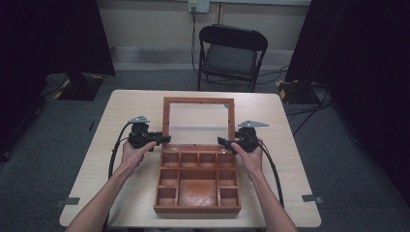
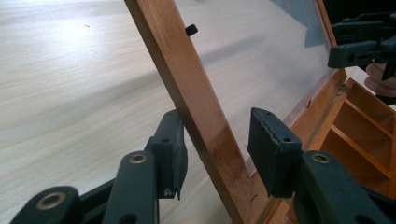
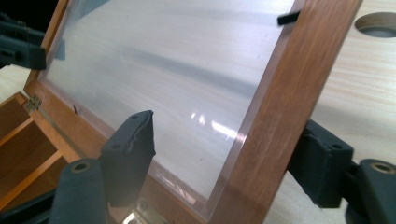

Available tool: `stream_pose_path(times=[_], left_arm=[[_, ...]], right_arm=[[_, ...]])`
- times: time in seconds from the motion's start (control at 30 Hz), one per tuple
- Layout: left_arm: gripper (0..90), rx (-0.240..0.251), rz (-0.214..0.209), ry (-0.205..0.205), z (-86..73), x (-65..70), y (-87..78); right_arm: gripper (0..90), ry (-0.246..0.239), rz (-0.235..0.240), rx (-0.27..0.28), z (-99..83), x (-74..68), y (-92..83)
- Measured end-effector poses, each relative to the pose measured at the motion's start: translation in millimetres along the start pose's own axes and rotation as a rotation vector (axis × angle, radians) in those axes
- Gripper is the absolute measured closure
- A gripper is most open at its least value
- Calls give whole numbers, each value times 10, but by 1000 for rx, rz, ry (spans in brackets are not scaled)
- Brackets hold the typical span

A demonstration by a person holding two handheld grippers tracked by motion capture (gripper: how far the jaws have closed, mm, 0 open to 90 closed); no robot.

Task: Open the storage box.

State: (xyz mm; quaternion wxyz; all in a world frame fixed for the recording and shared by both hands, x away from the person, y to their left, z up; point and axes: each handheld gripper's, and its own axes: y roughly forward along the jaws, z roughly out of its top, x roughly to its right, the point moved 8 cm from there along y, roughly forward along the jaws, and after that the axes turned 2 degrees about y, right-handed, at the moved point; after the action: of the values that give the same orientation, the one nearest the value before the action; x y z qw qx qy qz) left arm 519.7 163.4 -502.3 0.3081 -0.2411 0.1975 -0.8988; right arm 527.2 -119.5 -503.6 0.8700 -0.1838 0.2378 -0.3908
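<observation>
Now wooden box (image 1: pixel 197 193) lid (image 1: pixel 165 118) raised, compartments bare; left tool (image 2: pixel 215 149), right tool (image 3: pixel 224 158) released astride lid frame

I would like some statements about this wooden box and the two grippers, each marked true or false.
1. The lid of the wooden box stands open. True.
2. The lid's panel is solid wood. False: it is a clear pane in a wooden frame.
3. The left gripper has the lid's side rail between its jaws, with a gap at one pad. True.
4. The box's compartments hold jewellery. False: those in view are empty.
5. The right gripper straddles the lid's other side rail. True.
</observation>
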Motion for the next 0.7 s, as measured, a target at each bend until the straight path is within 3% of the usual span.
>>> stream_pose_path(times=[0.23, 0.37, 0.7], left_arm=[[539, -14, -1, 3, -19, 6, 34], [534, -9, -11, -15, -21, 6, 59], [508, -27, -20, -27, -50, -18, 99]], right_arm=[[248, 2, -9, -21, -30, 25, -20], [238, 2, -18, -28, -44, 31, -15], [191, 33, -24, -44, -106, 53, 9]])
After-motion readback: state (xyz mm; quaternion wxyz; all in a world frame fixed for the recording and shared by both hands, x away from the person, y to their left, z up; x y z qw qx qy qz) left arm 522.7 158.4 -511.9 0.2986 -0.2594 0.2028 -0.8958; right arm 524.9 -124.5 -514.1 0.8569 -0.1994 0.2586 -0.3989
